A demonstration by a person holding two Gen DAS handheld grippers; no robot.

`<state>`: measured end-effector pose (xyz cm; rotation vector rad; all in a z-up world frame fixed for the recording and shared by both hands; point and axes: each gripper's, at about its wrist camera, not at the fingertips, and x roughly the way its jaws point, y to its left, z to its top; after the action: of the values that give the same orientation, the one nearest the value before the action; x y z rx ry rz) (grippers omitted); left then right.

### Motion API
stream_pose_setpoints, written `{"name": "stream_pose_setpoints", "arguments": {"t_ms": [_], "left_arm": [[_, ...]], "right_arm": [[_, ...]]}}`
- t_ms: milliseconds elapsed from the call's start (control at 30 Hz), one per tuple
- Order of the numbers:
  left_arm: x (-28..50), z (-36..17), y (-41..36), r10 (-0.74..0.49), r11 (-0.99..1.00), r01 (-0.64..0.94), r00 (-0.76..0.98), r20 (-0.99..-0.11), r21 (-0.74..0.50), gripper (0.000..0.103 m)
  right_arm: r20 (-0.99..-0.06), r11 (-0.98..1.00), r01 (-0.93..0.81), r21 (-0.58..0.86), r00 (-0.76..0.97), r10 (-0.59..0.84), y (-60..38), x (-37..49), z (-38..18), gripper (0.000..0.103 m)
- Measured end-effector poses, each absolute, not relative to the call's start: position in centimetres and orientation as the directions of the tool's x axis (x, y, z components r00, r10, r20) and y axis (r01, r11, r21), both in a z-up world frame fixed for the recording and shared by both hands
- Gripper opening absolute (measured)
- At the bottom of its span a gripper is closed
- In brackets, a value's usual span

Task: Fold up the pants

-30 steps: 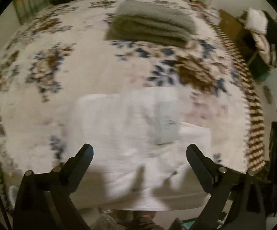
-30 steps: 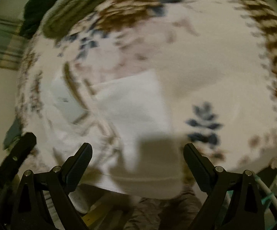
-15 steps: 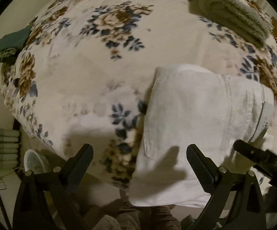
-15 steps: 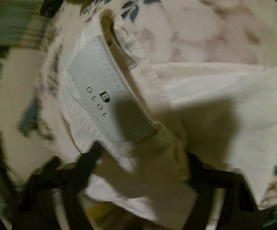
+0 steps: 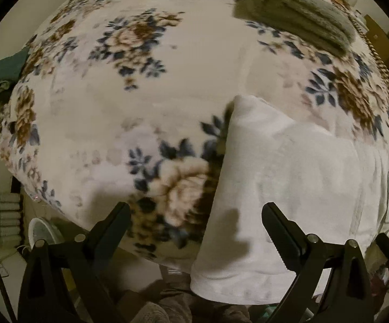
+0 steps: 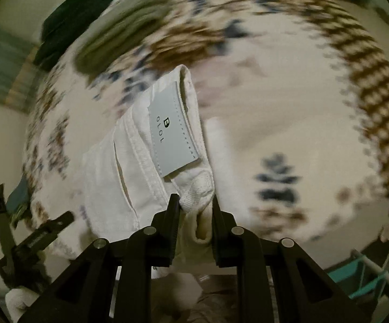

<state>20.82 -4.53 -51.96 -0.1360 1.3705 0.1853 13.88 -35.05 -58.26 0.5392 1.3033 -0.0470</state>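
Your right gripper, jaws just closed, pinches the waistband of the white pants lying half-folded on the floral bed; your left gripper hovers open. Lift evenly, keeping edges aligned.

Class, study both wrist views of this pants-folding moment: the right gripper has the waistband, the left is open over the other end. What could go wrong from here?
1. The right gripper, whose jaws have just been closing, pinches only a bunched waistband corner of the white pants; it may slip when lifted.
2. The left gripper straddles the pants' edge and could catch the floral blanket too.
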Motion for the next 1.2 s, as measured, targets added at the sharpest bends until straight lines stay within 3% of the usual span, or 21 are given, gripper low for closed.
{"name": "stream_pose_setpoints", "arguments": {"t_ms": [267, 300, 400, 467, 533, 667, 800, 867, 900, 933, 1100, 1200], "left_arm": [[21.5, -53.4, -7.7, 0.038, 0.991, -0.132, 0.173, -0.984, 0.015, 0.100], [21.6, -53.6, -7.9, 0.034, 0.992, -0.128, 0.170, -0.985, 0.012, 0.099], [22.0, -54.0, -8.4, 0.022, 0.993, -0.116, 0.160, -0.987, 0.003, 0.099], [22.3, -54.0, -8.7, 0.016, 0.994, -0.107, 0.163, -0.986, -0.002, 0.099], [22.8, -54.0, -8.9, 0.007, 0.995, -0.099, 0.170, -0.985, -0.010, 0.099], [24.5, -54.2, -9.5, 0.002, 0.995, -0.100, 0.185, -0.983, -0.017, 0.099], [25.9, -54.5, -10.1, 0.001, 0.995, -0.101, 0.191, -0.982, -0.019, 0.099], [26.3, -54.6, -10.3, -0.003, 0.995, -0.100, 0.195, -0.981, -0.023, 0.099], [26.4, -54.6, -10.3, -0.003, 0.995, -0.101, 0.197, -0.980, -0.023, 0.099], [26.4, -54.7, -10.3, -0.003, 0.995, -0.100, 0.199, -0.980, -0.023, 0.100], [26.3, -55.1, -10.0, -0.021, 0.993, -0.112, 0.191, -0.981, -0.043, 0.099], [26.4, -55.7, -9.5, -0.035, 0.990, -0.125, 0.181, -0.983, -0.059, 0.099]], "right_arm": [[-0.959, 0.886, 0.386, 0.259, 0.211, 0.188, -39.9, 13.0, -62.2, 0.024], [-0.964, 0.880, 0.398, 0.260, 0.168, 0.208, -40.1, 13.3, -63.4, 0.028], [-0.952, 0.844, 0.441, 0.304, 0.116, 0.282, -41.0, 14.0, -65.0, 0.054], [-0.941, 0.831, 0.441, 0.339, 0.160, 0.299, -41.9, 14.1, -64.1, 0.062], [-0.933, 0.831, 0.429, 0.353, 0.220, 0.283, -42.9, 14.4, -62.5, 0.077], [-0.916, 0.811, 0.430, 0.397, 0.243, 0.320, -44.6, 17.3, -63.8, 0.081], [-0.825, 0.684, 0.476, 0.552, 0.194, 0.530, -45.2, 20.6, -69.2, 0.080], [-0.789, 0.658, 0.453, 0.602, 0.208, 0.578, -44.8, 21.1, -69.7, 0.059], [-0.804, 0.691, 0.420, 0.588, 0.210, 0.557, -44.3, 21.1, -69.0, 0.021], [-0.828, 0.723, 0.408, 0.557, 0.203, 0.523, -43.8, 20.9, -68.4, 0.014], [-0.903, 0.812, 0.399, 0.425, 0.252, 0.349, -43.7, 18.1, -63.6, 0.010], [-0.924, 0.801, 0.461, 0.383, 0.198, 0.328, -45.1, 16.5, -65.3, 0.011]]}}
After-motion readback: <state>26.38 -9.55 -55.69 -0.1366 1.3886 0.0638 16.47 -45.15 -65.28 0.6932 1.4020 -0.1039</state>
